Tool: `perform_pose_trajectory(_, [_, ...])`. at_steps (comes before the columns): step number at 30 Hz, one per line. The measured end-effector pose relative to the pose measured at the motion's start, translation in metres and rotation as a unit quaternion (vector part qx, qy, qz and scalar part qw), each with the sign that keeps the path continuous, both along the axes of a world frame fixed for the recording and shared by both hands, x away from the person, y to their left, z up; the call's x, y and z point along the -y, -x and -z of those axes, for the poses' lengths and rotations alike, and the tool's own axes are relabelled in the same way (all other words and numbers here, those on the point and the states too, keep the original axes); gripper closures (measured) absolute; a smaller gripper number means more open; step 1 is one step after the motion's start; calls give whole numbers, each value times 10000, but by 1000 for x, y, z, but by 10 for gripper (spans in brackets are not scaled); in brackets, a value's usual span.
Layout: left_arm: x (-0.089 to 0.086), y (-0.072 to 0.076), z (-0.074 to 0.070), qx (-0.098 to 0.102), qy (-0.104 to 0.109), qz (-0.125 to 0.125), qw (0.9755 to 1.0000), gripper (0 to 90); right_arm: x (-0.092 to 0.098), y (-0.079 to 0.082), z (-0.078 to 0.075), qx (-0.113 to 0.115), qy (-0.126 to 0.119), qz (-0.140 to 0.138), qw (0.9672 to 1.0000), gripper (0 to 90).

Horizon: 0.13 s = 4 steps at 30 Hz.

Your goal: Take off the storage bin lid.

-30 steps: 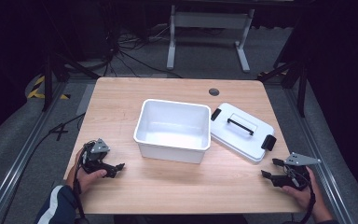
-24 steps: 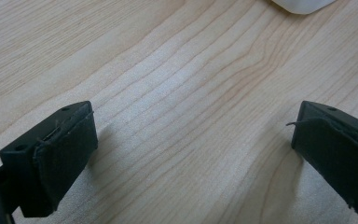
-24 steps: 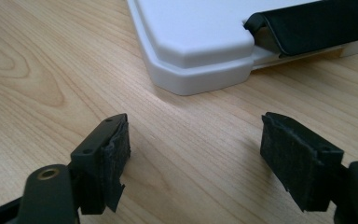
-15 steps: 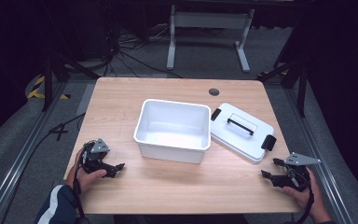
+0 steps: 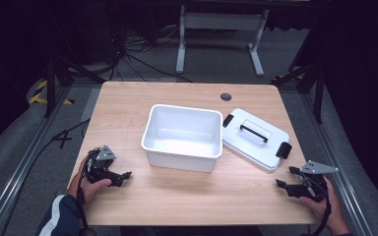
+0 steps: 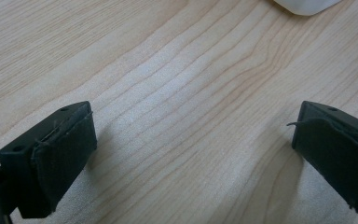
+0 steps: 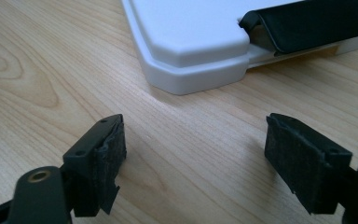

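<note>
White plastic lid (image 5: 256, 139), with its black handle on top and a black clip at each end, lay flat on the wooden table (image 5: 187, 196), just to the right of the open white bin (image 5: 183, 136) and close against that bin's right wall. The bin stood upright near the middle of the table.

At the near right corner, the right gripper (image 5: 285, 178) rested low over the wood in the person's right hand (image 5: 320, 199), its jaws pointing left and slightly away, toward the lid's near edge but apart from it. Those jaws stood wide apart and had just been opening further, with nothing between them but bare wood. In the right gripper view the lid's rounded corner (image 7: 193, 51) and one black clip (image 7: 307, 23) lay just ahead of the pads (image 7: 105, 168).

At the near left, the left gripper (image 5: 123, 177) lay low in the person's left hand (image 5: 91, 184), a dark sleeve with a white stripe behind it, jaws pointing right along the table edge. Its jaws were also spread wide over bare wood (image 6: 186, 130), holding nothing, well apart from the bin.
</note>
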<state>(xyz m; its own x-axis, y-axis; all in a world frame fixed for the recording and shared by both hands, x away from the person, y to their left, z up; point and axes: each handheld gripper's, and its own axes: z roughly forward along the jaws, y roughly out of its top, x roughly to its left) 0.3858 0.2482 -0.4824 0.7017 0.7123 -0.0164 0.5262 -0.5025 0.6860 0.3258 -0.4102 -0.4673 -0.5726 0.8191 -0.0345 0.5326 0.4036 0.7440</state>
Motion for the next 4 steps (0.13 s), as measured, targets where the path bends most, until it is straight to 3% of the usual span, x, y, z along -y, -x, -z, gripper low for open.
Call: perform_pose_trajectory(4, [0,0,0,-5,1,-7,10000,2,0,0,0,-2,-1,2,10000,208])
